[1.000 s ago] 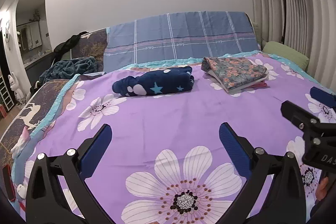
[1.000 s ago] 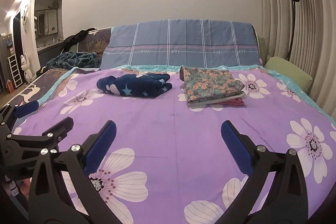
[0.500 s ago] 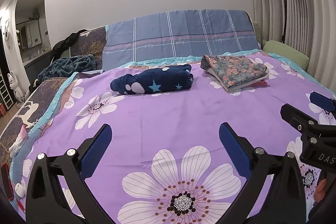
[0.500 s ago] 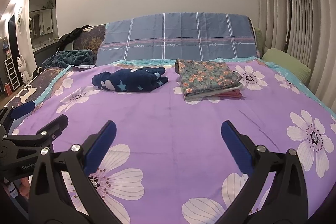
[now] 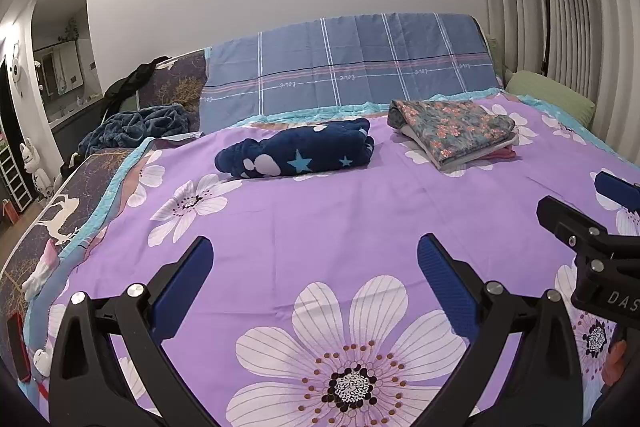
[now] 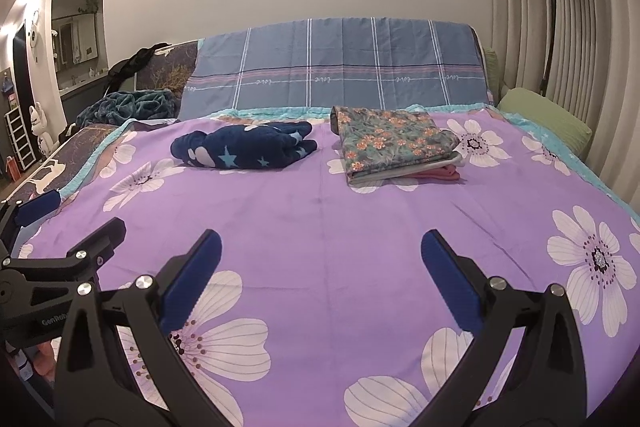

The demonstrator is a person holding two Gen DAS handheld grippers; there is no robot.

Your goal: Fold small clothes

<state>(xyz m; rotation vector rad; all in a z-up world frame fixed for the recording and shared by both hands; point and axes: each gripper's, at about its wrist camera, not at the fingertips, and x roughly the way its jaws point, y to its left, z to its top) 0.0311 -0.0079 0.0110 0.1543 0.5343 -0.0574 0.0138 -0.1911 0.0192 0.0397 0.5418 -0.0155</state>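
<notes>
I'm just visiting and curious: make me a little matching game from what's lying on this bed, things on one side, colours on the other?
Things:
1. bundled fleece garment
2. top of the folded stack
3. pillow
4. bedspread

Colours:
A. green
B. purple with white flowers
C. navy with stars
D. grey-green with orange blossoms

Pairs: 1-C, 2-D, 3-A, 4-B

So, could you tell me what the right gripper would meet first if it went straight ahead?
Probably the purple bedspread; the open right gripper points slightly down at it. The folded clothes lie farther on.
</notes>
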